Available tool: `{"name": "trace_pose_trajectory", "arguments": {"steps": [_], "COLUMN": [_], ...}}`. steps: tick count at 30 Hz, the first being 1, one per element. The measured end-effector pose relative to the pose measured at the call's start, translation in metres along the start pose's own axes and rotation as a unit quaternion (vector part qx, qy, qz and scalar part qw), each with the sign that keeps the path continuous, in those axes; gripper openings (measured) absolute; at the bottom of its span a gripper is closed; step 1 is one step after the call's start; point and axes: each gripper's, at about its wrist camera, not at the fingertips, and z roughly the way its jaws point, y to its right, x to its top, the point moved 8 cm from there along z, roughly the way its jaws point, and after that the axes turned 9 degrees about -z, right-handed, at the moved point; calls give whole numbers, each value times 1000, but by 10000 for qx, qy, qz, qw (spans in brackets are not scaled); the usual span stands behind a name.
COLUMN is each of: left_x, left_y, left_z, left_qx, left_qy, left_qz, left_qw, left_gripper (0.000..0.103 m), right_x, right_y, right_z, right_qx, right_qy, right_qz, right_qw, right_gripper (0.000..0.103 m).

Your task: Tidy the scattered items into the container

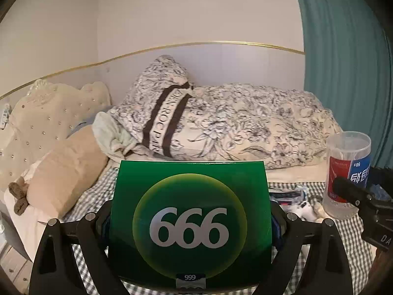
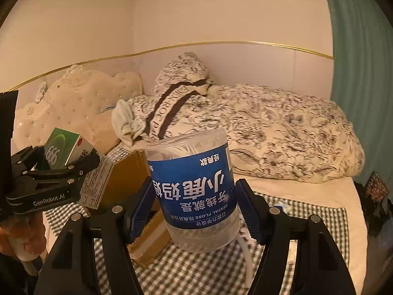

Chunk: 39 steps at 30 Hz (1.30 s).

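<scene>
A green medicine box (image 1: 189,223) marked 999 fills the left wrist view, and my left gripper (image 1: 190,221) is shut on its two sides. An upside-down clear dental floss jar (image 2: 194,189) with a blue label sits between the blue pads (image 2: 140,211) of my right gripper (image 2: 194,211), which is shut on it. In the right wrist view, the left gripper (image 2: 63,157) holds the green box (image 2: 61,150) at the left, over the near-left edge of a brown cardboard box (image 2: 127,179). In the left wrist view, the jar (image 1: 347,172) and right gripper (image 1: 353,194) show at the right edge.
Everything is above a bed with a gingham cloth (image 2: 196,270). A floral duvet (image 1: 245,125) and pillows (image 1: 66,169) lie behind, against a tufted headboard (image 1: 44,113). A teal curtain (image 1: 343,49) hangs at the right. Small packets (image 1: 289,194) and a white cable (image 2: 246,255) lie on the cloth.
</scene>
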Motion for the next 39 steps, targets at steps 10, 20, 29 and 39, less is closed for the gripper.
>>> {"name": "trace_pose_trajectory", "arguments": {"steps": [10,20,29,39], "left_x": [-1,-12,-26,-51], "left_y": [-41,-68,-76,-88], "left_z": [17,45,74,114], "left_qx": [331,422,349,382], "left_qy": [-53,-257,-544,-1046], "left_qz": [-59,-218,-283,-326], "left_qw": [9994,9985,9975,9932], "left_gripper": [94,94,94,94], "right_x": [12,12,9,-3], "right_y": [-37,-72,-87,-104], "right_z": [25,65,96,139], "right_qx": [327,659,786,927], "right_qy": [13,-154,-349,-632], "right_qz": [-136,-255,-274,-288], "right_qw": [9994,9974,9959,9933], "right_gripper": [66,66,66,66]}}
